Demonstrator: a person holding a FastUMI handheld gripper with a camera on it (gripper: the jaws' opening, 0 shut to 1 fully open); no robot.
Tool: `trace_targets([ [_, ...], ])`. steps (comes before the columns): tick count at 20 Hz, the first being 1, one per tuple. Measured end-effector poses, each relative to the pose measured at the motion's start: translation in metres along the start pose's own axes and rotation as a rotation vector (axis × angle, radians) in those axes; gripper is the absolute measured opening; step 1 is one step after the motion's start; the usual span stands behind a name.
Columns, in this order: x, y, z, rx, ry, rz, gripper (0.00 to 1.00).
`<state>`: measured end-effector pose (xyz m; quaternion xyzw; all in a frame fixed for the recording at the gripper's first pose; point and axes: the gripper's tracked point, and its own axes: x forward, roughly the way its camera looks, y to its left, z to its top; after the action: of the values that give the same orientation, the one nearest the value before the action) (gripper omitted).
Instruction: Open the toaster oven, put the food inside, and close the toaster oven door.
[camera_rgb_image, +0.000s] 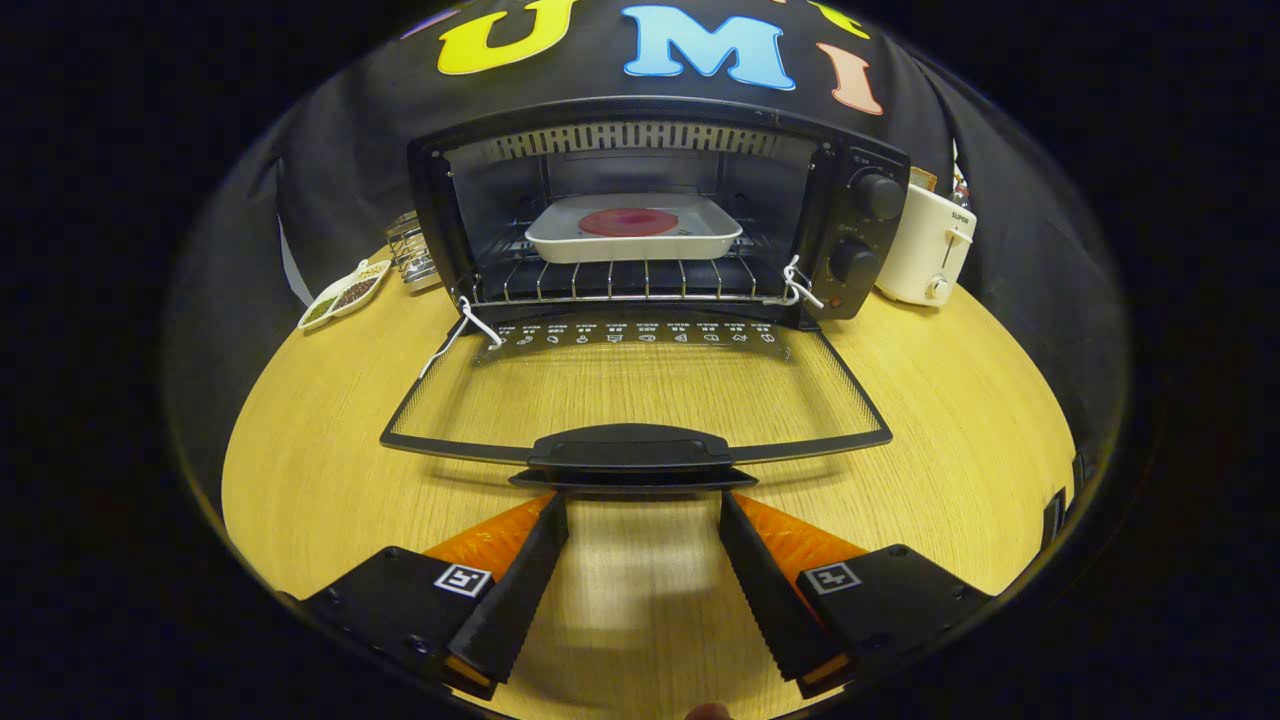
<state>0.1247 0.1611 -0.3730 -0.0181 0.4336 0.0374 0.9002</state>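
Sat inside the open toaster oven (640, 200): white tray (632, 240) with red food (628, 222). Door (636, 400) lay flat on tabletop (950, 400). Gripper (645, 510) jaws spread wide, empty, tips beneath door handle (630, 447).

A toaster oven (660, 215) stands at the back of a table (300, 450), its door (640, 385) folded flat toward the spread fingers of the gripper (645, 505) — a tray (633, 232) on the rack inside, a toaster (925, 245) to its right.
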Motion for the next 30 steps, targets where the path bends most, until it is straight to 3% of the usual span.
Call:
trace_targets([
  [16,-0.050,0.000,0.056,-0.049,-0.263,-0.004,0.97],
  [24,-0.062,0.002,0.131,-0.088,-0.427,0.010,0.98],
  [28,-0.090,0.000,0.171,-0.066,-0.497,0.032,0.99],
  [30,-0.114,-0.003,0.167,-0.056,-0.529,0.049,0.98],
])
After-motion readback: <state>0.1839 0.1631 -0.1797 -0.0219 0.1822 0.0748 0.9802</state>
